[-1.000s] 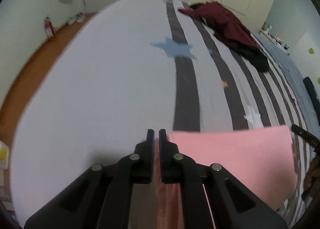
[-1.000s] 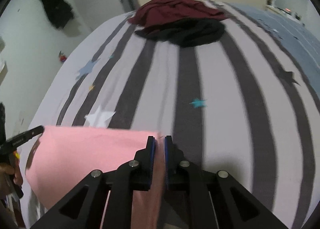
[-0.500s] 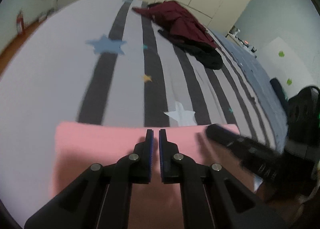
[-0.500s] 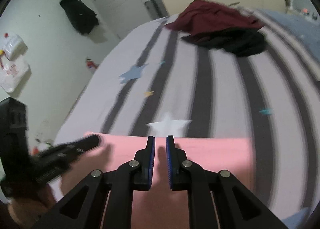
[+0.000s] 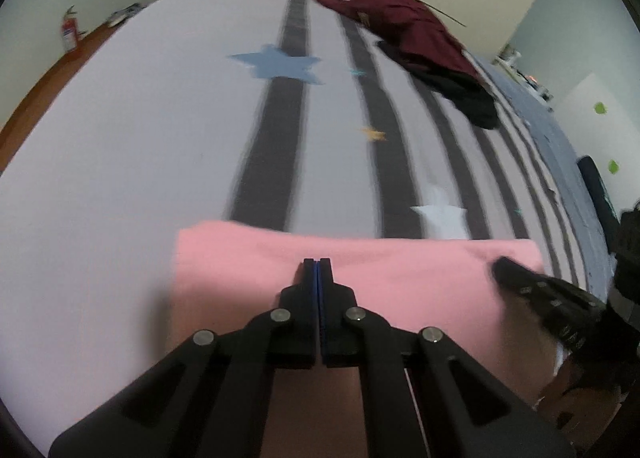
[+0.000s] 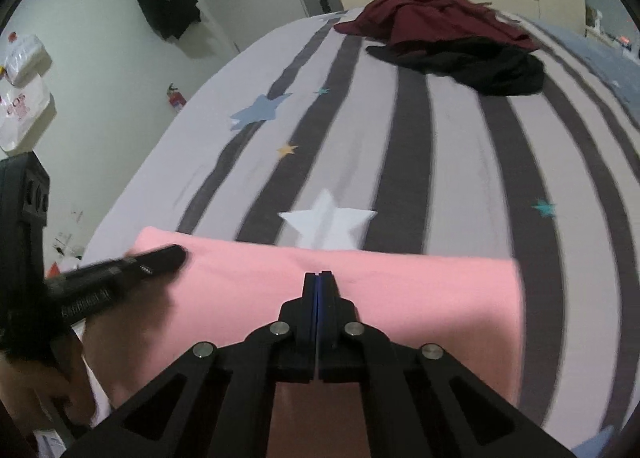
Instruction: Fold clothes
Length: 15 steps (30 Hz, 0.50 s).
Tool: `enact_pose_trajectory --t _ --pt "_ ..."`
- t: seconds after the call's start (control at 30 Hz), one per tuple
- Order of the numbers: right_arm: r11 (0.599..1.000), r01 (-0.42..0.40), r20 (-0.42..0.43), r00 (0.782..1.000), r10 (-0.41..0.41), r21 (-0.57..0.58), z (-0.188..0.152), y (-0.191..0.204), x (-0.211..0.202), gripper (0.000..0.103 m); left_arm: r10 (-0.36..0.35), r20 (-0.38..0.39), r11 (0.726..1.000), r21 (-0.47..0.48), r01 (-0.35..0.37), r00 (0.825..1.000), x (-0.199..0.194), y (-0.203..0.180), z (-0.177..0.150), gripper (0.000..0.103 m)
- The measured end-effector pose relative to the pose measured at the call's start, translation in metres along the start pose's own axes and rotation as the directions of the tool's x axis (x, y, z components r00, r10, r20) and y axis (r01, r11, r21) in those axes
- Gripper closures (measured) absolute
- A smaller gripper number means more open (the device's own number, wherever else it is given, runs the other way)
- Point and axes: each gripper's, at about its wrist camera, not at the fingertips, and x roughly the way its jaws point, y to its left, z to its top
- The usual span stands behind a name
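Tongs, left [image 5: 318, 261] and right [image 6: 319, 274]: both closed, empty, over folded pink cloth [image 5: 400, 270]; straight far edge; open grey-striped star-print bedsheet [image 6: 452, 162] beyond. Lettering illegible.

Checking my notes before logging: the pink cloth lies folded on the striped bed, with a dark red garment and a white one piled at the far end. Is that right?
One slip: the garment beside the dark red garment is black, not white, as the right wrist view shows. The pink cloth does lie folded on the striped bed.
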Motion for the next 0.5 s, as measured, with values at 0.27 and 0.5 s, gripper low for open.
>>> enact_pose_trajectory --t 0.27,0.5 --pt "0.997 0.064 0.005 0.998 -0.064 0.049 -0.004 -0.041 -0.009 0.103 0.035 0.034 0.997 0.063 -0.038 0.999 -0.007 0.014 0.0 0.101" --pt "0.994 0.095 0.017 0.995 -0.096 0.046 -0.005 -0.052 -0.022 0.103 0.106 0.059 0.994 0.014 -0.107 0.993 -0.014 0.033 0.005 0.101"
